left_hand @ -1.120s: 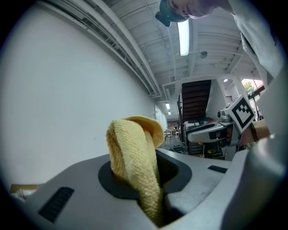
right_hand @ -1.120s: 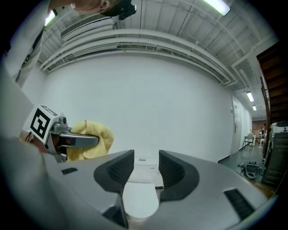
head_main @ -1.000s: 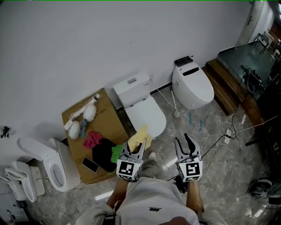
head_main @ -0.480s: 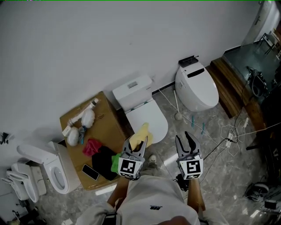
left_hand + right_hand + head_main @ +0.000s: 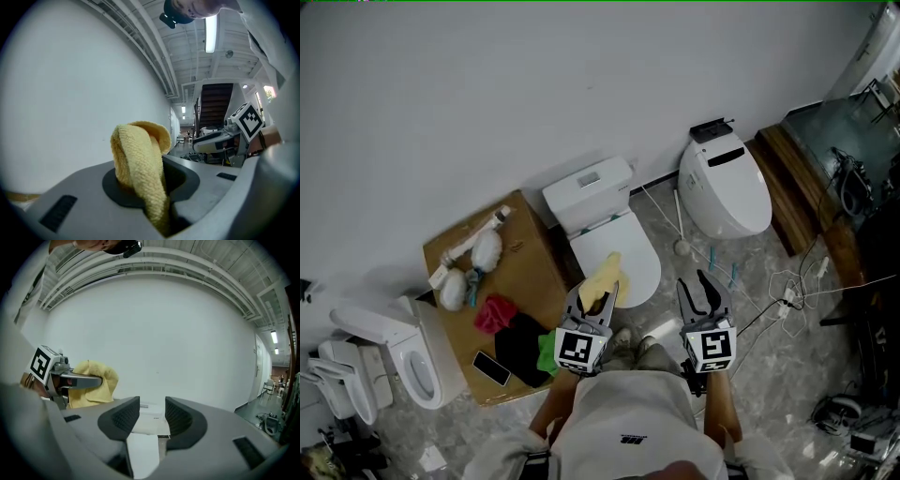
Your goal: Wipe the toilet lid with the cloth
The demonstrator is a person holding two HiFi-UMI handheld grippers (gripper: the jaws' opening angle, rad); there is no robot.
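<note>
A white toilet stands against the wall, its closed lid (image 5: 623, 251) facing me, with the tank (image 5: 588, 191) behind it. My left gripper (image 5: 598, 298) is shut on a yellow cloth (image 5: 601, 279), held over the lid's near left edge. The cloth (image 5: 140, 164) sticks up between the jaws in the left gripper view. My right gripper (image 5: 703, 292) hangs open and empty, to the right of the lid above the floor. In the right gripper view the toilet lid (image 5: 143, 446) shows between the jaws, and the cloth (image 5: 96, 383) is at the left.
A cardboard box (image 5: 530, 272) left of the toilet carries pink (image 5: 494, 312), black and green cloths, a phone (image 5: 491, 368) and brushes. A second toilet (image 5: 727, 186) stands to the right, another (image 5: 403, 352) at far left. Cables (image 5: 792, 281) lie on the floor at right.
The view has drifted a little so the toilet sits slightly nearer. Both grippers keep their poses, the left still holding the cloth over the lid's near edge.
</note>
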